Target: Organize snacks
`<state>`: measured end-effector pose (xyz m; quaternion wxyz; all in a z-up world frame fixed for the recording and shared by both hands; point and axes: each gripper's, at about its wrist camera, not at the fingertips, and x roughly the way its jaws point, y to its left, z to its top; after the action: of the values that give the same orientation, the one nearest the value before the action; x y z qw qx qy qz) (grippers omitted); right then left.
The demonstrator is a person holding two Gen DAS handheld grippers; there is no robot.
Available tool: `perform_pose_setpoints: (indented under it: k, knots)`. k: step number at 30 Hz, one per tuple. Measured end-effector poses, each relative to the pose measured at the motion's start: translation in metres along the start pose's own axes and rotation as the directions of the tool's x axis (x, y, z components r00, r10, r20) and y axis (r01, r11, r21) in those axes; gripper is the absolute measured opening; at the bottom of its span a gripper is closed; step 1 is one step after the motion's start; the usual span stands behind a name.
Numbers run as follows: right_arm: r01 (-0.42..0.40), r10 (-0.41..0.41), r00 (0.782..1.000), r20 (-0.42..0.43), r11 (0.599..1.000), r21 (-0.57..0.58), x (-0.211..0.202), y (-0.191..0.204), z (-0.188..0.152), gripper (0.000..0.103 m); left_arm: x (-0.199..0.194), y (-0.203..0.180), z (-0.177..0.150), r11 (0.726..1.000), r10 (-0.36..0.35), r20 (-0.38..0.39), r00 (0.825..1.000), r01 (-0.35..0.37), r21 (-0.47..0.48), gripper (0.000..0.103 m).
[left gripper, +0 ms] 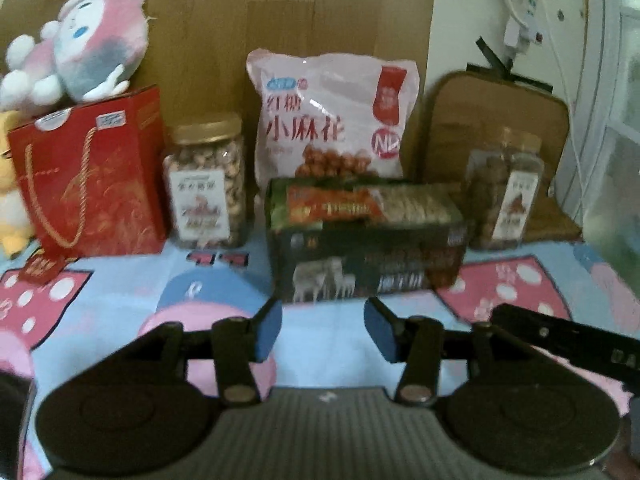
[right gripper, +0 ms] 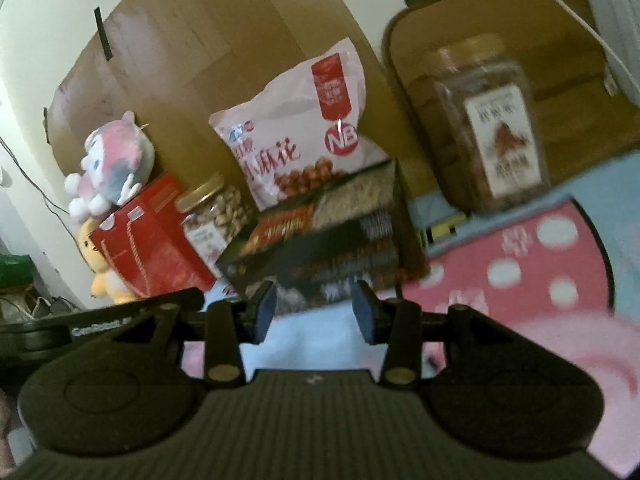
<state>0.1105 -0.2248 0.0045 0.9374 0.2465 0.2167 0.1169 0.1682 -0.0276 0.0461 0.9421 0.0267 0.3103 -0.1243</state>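
Observation:
A dark snack box point(left gripper: 366, 240) lies on the cartoon-print cloth point(left gripper: 328, 332), with a pink snack bag point(left gripper: 330, 120) standing behind it. A gold-lidded nut jar point(left gripper: 208, 186) stands left of the box and a second jar point(left gripper: 506, 192) stands to its right. My left gripper point(left gripper: 323, 330) is open and empty, just short of the box. In the right wrist view the box point(right gripper: 328, 240), bag point(right gripper: 304, 132), left jar point(right gripper: 214, 216) and right jar point(right gripper: 488, 128) all show. My right gripper point(right gripper: 314, 312) is open and empty in front of the box.
A red gift bag point(left gripper: 90, 176) stands at the left with a pink plush toy point(left gripper: 80, 48) on top and a yellow plush point(left gripper: 10, 200) beside it. Cardboard point(left gripper: 240, 20) backs the scene. A brown cushion point(left gripper: 496, 120) leans behind the right jar. The right gripper's body point(left gripper: 568, 344) enters from the right.

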Motion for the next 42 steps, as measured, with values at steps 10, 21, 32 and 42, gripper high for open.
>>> perform_pose_setpoints:
  k: [10, 21, 32, 42]
  knots:
    - [-0.035, 0.034, 0.998, -0.053, 0.999, -0.021, -0.032, 0.013, -0.045, 0.047, -0.042, -0.009, -0.044, 0.996, 0.073, 0.040, 0.997, -0.074, 0.040, 0.096]
    - [-0.051, 0.050, 0.998, -0.033, 0.998, -0.039, -0.048, 0.020, -0.054, 0.056, -0.051, -0.018, -0.057, 0.992, 0.111, 0.041, 0.993, -0.113, 0.062, 0.103]
    - [-0.046, 0.046, 0.999, -0.007, 0.999, -0.019, -0.058, 0.016, -0.054, 0.059, -0.056, -0.033, -0.060, 0.980, 0.165, 0.042, 0.985, -0.169, 0.107, 0.103]
    - [-0.033, 0.033, 0.999, 0.013, 0.999, -0.002, -0.064, 0.011, -0.053, 0.066, -0.062, -0.036, -0.061, 0.981, 0.157, 0.055, 0.986, -0.162, 0.104, 0.103]
